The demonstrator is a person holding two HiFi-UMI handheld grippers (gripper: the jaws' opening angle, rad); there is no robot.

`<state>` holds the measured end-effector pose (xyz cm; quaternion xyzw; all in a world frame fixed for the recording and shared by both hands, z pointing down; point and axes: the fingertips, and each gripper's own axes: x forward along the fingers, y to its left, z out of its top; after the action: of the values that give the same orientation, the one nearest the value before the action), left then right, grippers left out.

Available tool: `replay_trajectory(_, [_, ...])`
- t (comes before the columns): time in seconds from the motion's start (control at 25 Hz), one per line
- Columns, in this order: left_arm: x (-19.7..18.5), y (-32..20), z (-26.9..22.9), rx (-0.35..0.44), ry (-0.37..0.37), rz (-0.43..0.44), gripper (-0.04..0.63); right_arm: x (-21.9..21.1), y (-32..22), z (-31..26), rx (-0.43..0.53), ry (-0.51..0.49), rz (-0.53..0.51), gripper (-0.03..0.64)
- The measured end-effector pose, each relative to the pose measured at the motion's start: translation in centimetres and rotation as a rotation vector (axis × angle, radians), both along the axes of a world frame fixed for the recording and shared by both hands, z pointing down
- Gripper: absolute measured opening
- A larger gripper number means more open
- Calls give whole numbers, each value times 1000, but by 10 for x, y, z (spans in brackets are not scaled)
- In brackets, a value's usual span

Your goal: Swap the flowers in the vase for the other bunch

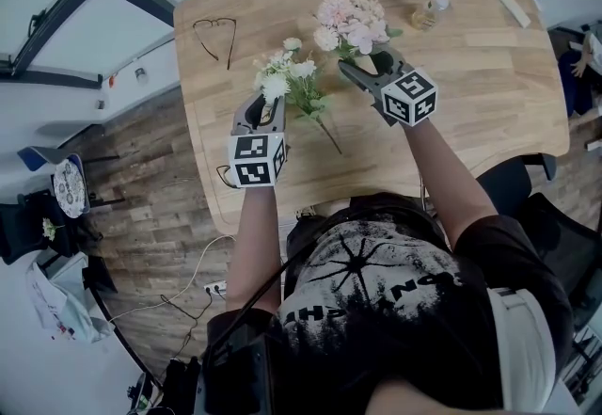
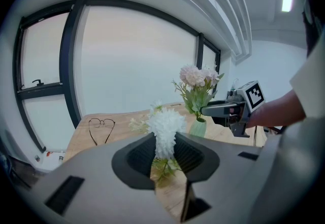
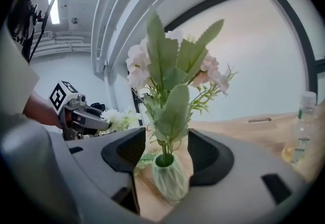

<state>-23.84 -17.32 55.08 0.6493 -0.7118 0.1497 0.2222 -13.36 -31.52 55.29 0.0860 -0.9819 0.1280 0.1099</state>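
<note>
Figuring the swap wasn't wrapped up: pink bunch [image 1: 350, 23] sat in the vase [image 3: 171, 180], right gripper [image 1: 367, 67] jaws spread around its stems, left gripper [image 1: 266, 110] jaws pinched the white bunch [image 1: 287, 74].

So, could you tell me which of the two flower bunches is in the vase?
The pink bunch, standing in the green vase; the white bunch lies on the table, its blooms clamped in the left gripper.
</note>
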Motion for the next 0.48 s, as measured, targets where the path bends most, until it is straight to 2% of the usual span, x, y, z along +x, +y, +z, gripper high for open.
replay_trajectory(0.48, [3,1,-10,28,-4,25,110,14,2,-7,0,7,49,246])
